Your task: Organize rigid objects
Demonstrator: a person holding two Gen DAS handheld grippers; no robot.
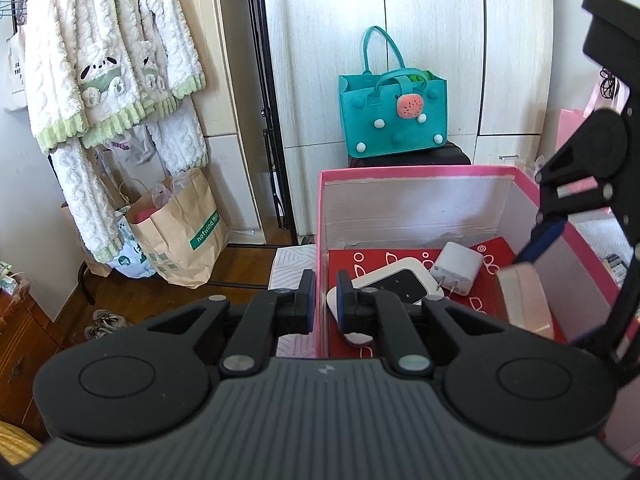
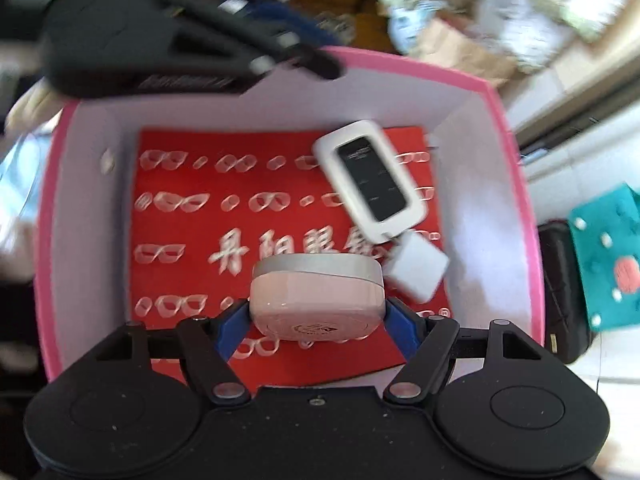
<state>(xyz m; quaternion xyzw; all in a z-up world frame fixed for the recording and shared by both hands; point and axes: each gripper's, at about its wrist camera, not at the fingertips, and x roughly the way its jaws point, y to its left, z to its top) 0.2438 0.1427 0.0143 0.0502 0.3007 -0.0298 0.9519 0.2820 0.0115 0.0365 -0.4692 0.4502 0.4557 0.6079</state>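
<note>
While the left tool [image 1: 325,298] pinches the pink cardboard box [image 1: 320,216] wall, the right tool [image 2: 316,316] clamps a smooth rounded case [image 2: 316,300].

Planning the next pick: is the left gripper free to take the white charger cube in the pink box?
Probably not yet: the left gripper is shut on the pink box's wall, with the white charger cube farther inside.

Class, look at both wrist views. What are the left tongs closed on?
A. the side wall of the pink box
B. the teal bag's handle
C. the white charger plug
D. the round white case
A: the left tongs straddle the pink box wall, one finger on each side.
</note>
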